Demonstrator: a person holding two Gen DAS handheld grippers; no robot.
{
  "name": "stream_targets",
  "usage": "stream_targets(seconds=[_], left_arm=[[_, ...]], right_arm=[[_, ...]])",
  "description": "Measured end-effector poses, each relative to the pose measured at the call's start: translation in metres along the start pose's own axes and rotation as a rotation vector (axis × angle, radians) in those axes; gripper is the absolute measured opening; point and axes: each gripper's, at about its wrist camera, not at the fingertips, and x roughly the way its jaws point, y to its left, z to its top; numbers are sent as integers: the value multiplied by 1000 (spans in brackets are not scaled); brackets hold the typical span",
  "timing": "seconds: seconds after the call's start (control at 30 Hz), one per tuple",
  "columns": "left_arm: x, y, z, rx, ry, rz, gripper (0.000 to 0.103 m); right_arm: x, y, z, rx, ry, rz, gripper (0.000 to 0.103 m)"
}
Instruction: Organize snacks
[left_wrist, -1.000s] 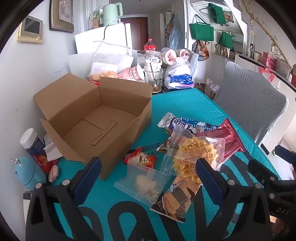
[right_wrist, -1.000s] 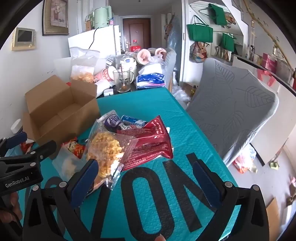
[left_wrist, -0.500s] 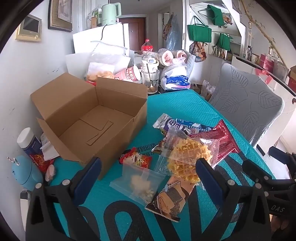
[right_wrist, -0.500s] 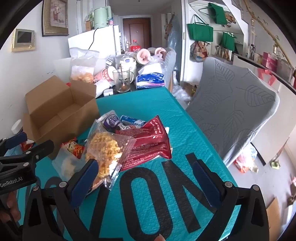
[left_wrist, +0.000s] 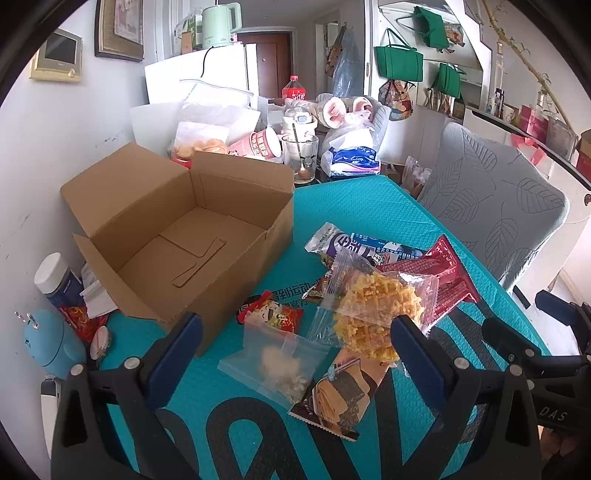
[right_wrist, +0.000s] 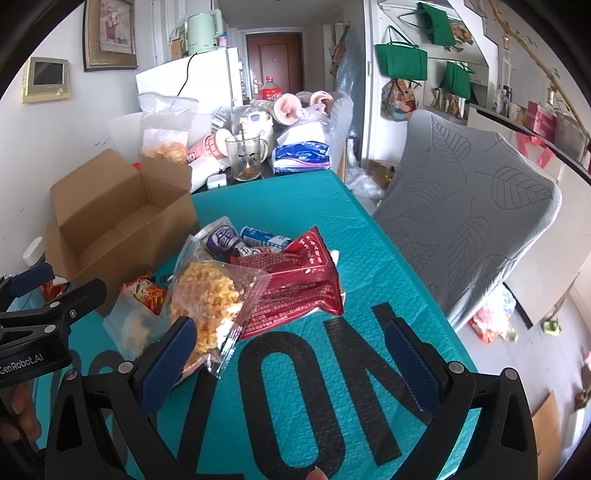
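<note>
Both tongs spread wide, nothing gripped: left tongs (left_wrist: 293, 354), right tongs (right_wrist: 286, 358). Snack pile (left_wrist: 369, 295) lay mid-frame on teal tabletop (left_wrist: 369, 206); cardboard box (left_wrist: 184, 236) left, apparently w/ nothing inside.

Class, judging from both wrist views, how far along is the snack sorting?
Done: nothing; the box is empty. In hand: nothing; the left gripper and right gripper are open above the mat. Left: all the snacks lying there.

Left gripper (left_wrist: 293, 338) jaws wide apart over snack packets (left_wrist: 369, 317); empty cardboard box (left_wrist: 184, 236) beside on bench (left_wrist: 369, 206).
</note>
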Motion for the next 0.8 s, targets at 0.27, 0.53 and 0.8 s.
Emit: stream_targets(seconds=[0.27, 0.53, 0.8], left_arm=[[1, 0, -1, -6, 3, -1, 103], [3, 2, 1, -8, 8, 3, 103], [5, 4, 2, -13, 16, 9, 103]], right_arm=[[2, 0, 0, -10, 4, 5, 103], [7, 3, 3, -20, 17, 19, 103], [10, 4, 5, -29, 20, 22, 103]])
